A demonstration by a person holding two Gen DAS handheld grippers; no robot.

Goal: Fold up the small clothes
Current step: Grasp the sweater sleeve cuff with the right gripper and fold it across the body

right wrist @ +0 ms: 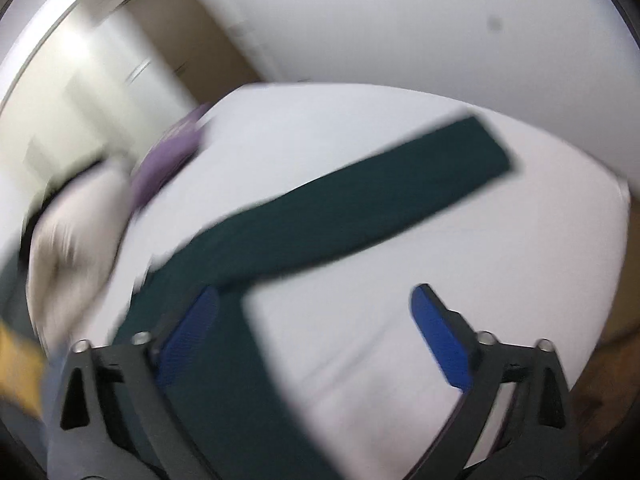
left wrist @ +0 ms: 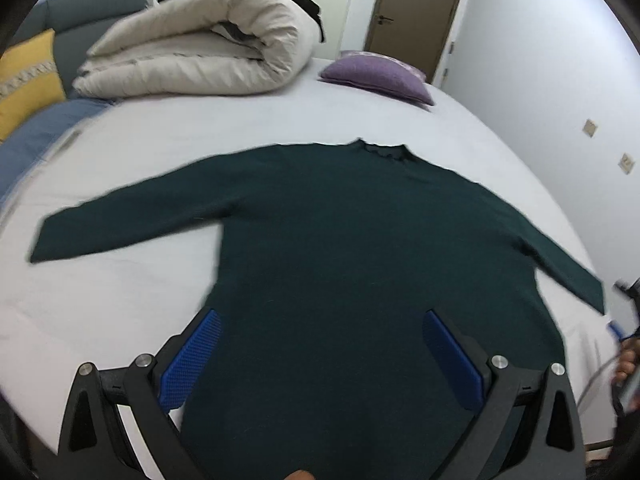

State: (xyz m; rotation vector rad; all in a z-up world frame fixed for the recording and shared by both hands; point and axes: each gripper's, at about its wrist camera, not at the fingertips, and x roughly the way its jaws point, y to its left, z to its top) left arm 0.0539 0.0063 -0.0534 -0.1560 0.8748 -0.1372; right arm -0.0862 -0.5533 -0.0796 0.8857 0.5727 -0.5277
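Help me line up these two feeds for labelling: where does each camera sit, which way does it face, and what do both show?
Left wrist: rides the left tool, facing across the bed over the spread dark green sweater toward the rolled duvet and door; its blue fingers and the person's right hand show.
Right wrist: rides the right tool, tilted and blurred, facing the sweater's right sleeve; only its fingers show.
Shared: sweater, bed, purple pillow, duvet.
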